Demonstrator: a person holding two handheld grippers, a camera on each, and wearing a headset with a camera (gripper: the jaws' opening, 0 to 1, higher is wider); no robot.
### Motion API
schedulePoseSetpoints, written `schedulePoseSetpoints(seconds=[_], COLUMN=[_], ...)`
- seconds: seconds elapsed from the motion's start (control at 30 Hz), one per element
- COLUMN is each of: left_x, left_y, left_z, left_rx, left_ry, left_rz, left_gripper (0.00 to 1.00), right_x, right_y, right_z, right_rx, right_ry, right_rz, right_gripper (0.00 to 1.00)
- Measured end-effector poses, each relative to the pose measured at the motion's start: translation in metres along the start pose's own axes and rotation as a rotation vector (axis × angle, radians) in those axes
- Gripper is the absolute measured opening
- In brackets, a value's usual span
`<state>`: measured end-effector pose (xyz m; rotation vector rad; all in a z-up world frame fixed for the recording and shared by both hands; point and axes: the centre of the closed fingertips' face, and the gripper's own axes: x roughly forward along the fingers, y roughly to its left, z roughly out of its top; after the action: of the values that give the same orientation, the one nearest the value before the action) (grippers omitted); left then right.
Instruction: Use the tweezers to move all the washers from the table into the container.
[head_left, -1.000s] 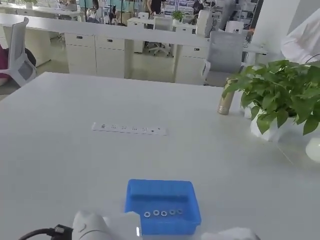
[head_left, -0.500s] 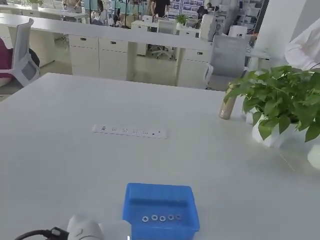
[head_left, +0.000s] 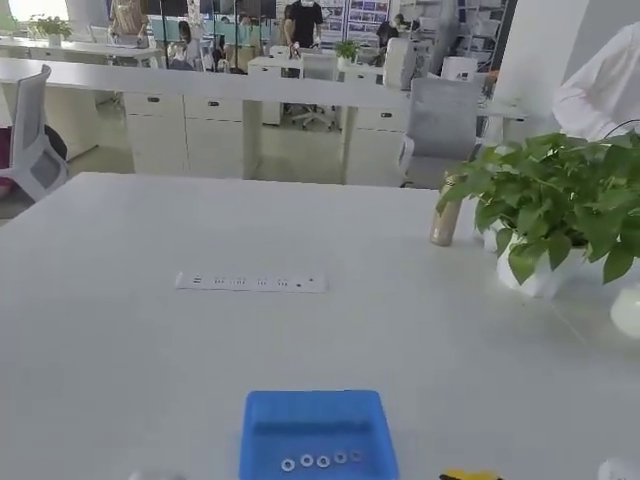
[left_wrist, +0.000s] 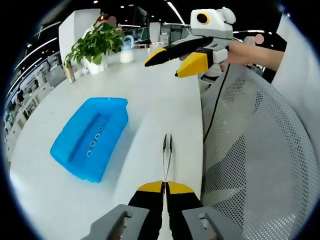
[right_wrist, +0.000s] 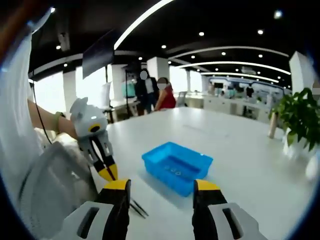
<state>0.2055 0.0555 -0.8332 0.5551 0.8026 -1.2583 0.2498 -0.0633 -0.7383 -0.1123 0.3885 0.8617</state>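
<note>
On the white table (head_left: 120, 360) in front of you, the blue plastic container (head_left: 312, 402) sits near the front edge. The washers (head_left: 322, 461) lie inside it in a short row across its floor. I count five, though the one at the right end is faint in the head view, so take that number as likely rather than certain. Your left gripper (left_wrist: 165, 186) has its jaws pressed together on the rear end of the tweezers (left_wrist: 167, 150). The tweezers stick straight out ahead of the jaws, low over the table, with their thin tips close together. They point along the table beside the container, apart from its wall and not reaching into it. I cannot tell whether the tips touch the tabletop. Your right gripper (right_wrist: 162, 192) has its jaws spread wide and empty, and they face across the table toward the container. In the left gripper view it hangs in the air above the table's near edge, well beyond the tweezers' tips. A white mesh chair back (left_wrist: 260, 150) stands just beside that edge. Farther out on the table, a white power strip (head_left: 250, 282) lies flat beyond the container. A leafy potted plant (head_left: 560, 200) in a white pot stands at the far right, with a slim metallic bottle (head_left: 445, 215) upright just beside it.
</note>
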Motion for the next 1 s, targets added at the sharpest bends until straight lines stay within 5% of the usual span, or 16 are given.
schedulePoseSetpoints(seconds=[0.4, 0.87, 0.97, 1.0], left_x=[0.013, 0.021, 0.023, 0.025], left_y=[0.000, 0.002, 0.000, 0.001], left_z=[-0.012, -0.018, -0.026, -0.019], left_rx=[0.004, 0.057, 0.078, 0.092], left_ry=[0.105, 0.225, 0.285, 0.251], left_rz=[-0.009, -0.002, -0.008, -0.012], left_gripper=[0.00, 0.00, 0.00, 0.00], right_x=[-0.014, -0.015, -0.014, -0.014], right_y=[0.004, 0.006, 0.007, 0.007], right_z=[0.009, 0.010, 0.008, 0.008], right_rx=[0.119, 0.131, 0.131, 0.134], right_ry=[-0.096, -0.099, -0.093, -0.093], right_rz=[-0.053, -0.043, -0.037, -0.035], right_gripper=[0.48, 0.48, 0.48, 0.48])
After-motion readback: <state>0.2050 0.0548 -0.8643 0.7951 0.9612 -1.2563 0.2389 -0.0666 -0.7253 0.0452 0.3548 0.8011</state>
